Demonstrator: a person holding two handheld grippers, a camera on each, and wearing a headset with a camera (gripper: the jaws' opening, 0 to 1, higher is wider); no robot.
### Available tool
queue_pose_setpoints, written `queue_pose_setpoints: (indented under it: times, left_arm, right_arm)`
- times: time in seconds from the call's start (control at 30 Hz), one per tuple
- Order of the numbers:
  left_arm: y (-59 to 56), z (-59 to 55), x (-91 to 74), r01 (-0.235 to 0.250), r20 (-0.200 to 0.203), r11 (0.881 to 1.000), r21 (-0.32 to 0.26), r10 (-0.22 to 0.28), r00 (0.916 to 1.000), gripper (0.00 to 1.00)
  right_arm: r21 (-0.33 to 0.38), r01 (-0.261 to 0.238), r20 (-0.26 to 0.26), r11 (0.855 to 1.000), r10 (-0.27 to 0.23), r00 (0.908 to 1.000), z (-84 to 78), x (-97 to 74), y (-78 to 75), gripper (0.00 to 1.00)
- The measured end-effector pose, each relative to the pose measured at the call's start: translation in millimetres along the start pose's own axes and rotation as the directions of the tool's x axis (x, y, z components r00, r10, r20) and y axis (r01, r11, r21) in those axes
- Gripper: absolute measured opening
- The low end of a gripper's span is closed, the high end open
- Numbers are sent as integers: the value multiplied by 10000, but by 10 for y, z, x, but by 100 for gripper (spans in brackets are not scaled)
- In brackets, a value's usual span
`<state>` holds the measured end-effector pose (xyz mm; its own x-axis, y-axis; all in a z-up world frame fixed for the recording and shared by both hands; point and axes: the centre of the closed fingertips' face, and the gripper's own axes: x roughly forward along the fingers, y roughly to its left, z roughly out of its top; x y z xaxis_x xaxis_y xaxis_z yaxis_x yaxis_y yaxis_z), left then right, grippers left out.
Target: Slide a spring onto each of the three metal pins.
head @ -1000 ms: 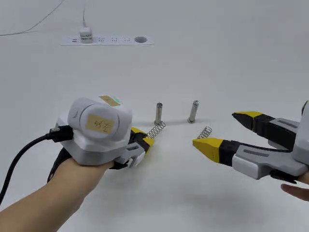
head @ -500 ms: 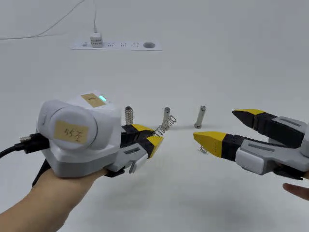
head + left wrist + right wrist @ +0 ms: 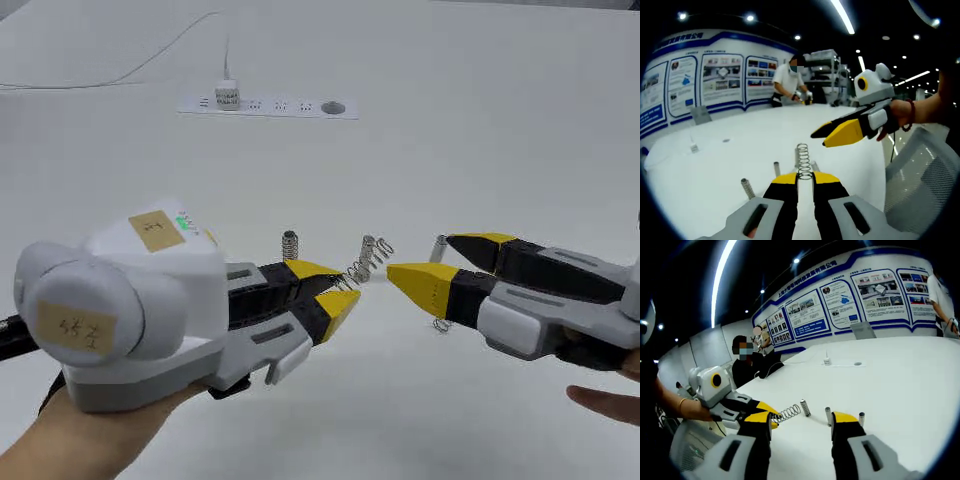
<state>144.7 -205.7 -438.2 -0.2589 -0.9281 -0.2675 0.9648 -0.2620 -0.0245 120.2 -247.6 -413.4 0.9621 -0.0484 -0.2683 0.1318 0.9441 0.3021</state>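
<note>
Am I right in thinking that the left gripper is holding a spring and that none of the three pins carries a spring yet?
Not quite. The left gripper does hold a spring, but the leftmost pin in the head view already carries one.

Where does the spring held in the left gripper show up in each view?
Head view: held spring, centre, at the left gripper tips.
Left gripper view: held spring, centre, rising from the shut jaws.
Right gripper view: held spring, left of centre, nearly level.
Shared landmark: the sprung pin, nearby in all three.
</note>
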Motion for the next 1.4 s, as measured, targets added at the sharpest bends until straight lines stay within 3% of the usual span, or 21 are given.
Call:
queue_pose_setpoints:
  times: [0.27, 0.63, 1.03, 1.3, 1.4]
  left_arm:
    - [-98, 37, -48, 291, 356, 9996, -31, -289, 9989, 10]
    - [-192, 138, -61, 624, 985, 9980, -115, -610, 9933, 10]
    - [-225, 154, -60, 834, 1105, 9963, -196, -808, 9906, 10]
    - [-225, 140, -58, 795, 1007, 9968, -120, -779, 9919, 10]
    - [-218, 141, -60, 745, 985, 9972, -105, -731, 9924, 10]
  right_arm:
    - [682, -662, 99, 9955, 657, 9978, 12, 55, 147, 39]
    - [1730, -1391, 218, 9750, 1374, 9903, -6, 90, 286, 27]
    - [3166, -1880, 793, 9297, 1716, 9820, 47, 96, 288, 18]
    - [3472, -2147, 1007, 9129, 1913, 9764, 77, 100, 326, 12]
    - [3356, -2173, 1052, 9166, 1927, 9756, 90, 105, 334, 12]
